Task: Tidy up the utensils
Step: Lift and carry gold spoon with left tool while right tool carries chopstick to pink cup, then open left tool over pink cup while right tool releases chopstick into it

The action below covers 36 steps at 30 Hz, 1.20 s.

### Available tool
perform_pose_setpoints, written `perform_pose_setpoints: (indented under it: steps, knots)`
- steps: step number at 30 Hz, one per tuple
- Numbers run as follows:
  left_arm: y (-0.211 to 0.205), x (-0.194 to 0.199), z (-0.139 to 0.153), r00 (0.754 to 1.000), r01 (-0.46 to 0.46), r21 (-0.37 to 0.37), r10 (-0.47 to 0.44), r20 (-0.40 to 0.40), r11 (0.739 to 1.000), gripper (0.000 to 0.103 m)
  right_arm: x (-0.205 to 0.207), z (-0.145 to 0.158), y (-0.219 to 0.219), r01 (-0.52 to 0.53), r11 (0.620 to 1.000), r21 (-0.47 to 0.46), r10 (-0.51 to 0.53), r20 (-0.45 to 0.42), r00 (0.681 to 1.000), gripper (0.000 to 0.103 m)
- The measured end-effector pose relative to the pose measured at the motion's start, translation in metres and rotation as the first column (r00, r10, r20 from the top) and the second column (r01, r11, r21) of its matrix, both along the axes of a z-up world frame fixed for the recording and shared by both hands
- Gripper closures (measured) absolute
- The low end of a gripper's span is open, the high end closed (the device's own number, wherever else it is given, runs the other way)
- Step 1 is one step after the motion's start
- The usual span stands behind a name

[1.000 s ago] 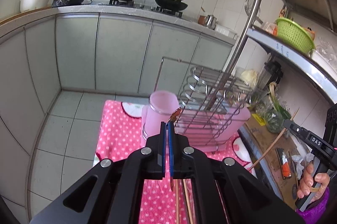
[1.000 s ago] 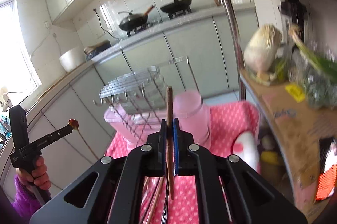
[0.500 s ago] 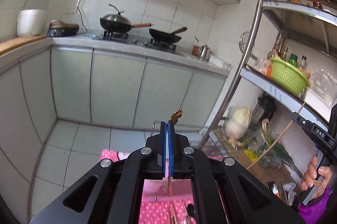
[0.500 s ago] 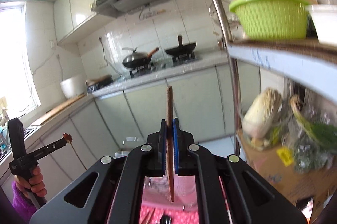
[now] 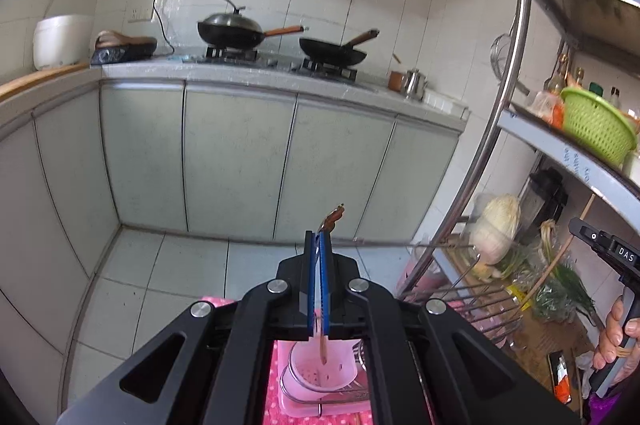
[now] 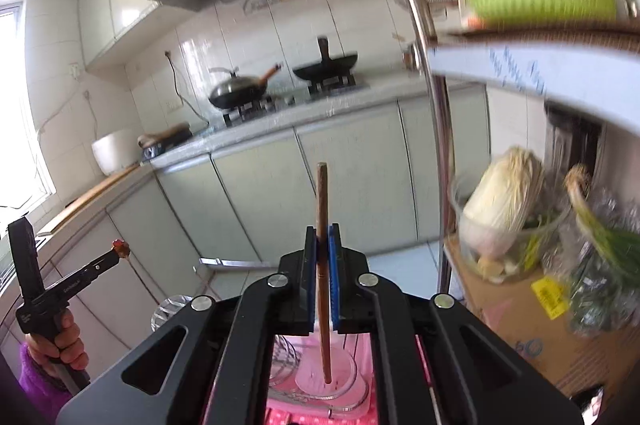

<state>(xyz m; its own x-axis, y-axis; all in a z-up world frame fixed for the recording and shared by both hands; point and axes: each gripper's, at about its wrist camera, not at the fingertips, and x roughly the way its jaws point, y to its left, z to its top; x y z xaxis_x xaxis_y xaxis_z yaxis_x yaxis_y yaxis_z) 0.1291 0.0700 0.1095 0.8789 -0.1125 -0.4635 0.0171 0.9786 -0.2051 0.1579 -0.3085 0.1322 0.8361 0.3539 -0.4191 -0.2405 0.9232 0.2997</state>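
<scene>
A pale tiled kitchen fills both views: a counter (image 5: 240, 73) along the far wall carries a rice cooker (image 5: 60, 39) at its left end, then a lidded wok (image 5: 232, 31) and a frying pan (image 5: 334, 51) on the stove, with a metal shelf rack (image 5: 516, 73) and its green basket (image 5: 596, 129) at the right. The right-wrist view is blurred on its right side, so the basket and greens there smear. The black tool bodies hide most of the pink-clothed table; only a strip of it, the pink utensil cup (image 5: 320, 369) and part of a wire dish rack (image 5: 472, 297) show. The left tool (image 5: 319, 245) is clamped tight on a thin chopstick (image 5: 332, 219) with a reddish decorated end, its lower tip over the cup. The right tool (image 6: 323, 239) pinches a plain brown chopstick (image 6: 323, 205) upright, its tip also above the cup. A second ago the rack and cup sat mid-frame; now they lie low, with cabinets and range hood filling the views.
</scene>
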Motion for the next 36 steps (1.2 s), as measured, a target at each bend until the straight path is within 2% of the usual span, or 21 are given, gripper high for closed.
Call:
perform_pose_setpoints:
  steps: [9,16,19,21,23,30,36]
  knots:
    - [0.002,0.029,-0.052,0.985,0.021,-0.059,-0.031,-0.168,0.998,0.101,0.022,-0.051,0.005,-0.011,1.000,-0.001,0.011,-0.145,0.989,0.097]
    - [0.001,0.035,-0.076,0.972,0.018,-0.082,-0.037,-0.234,0.996,0.101,0.030,-0.067,0.011,-0.012,1.000,-0.009,0.010,-0.207,0.978,0.097]
    - [0.002,0.033,-0.076,0.972,0.004,-0.093,-0.026,-0.235,0.996,0.098,0.033,-0.070,0.011,-0.016,1.000,-0.009,0.014,-0.235,0.972,0.093]
    - [0.003,0.030,-0.073,0.974,0.000,-0.098,-0.022,-0.226,0.995,0.093,0.033,-0.070,0.009,-0.018,1.000,-0.002,0.017,-0.243,0.970,0.069]
    - [0.005,0.027,-0.068,0.976,-0.004,-0.097,-0.017,-0.215,0.995,0.088,0.031,-0.067,0.007,-0.016,1.000,0.000,0.015,-0.232,0.972,0.061]
    - [0.009,0.005,-0.051,0.985,-0.010,-0.109,-0.009,-0.174,0.994,0.084,0.012,-0.055,-0.007,0.000,1.000,0.002,0.001,-0.197,0.980,0.060]
    - [0.004,-0.026,-0.043,0.988,0.016,-0.114,-0.033,-0.150,0.993,0.084,-0.021,-0.056,-0.017,0.012,1.000,-0.009,-0.013,-0.180,0.984,0.060]
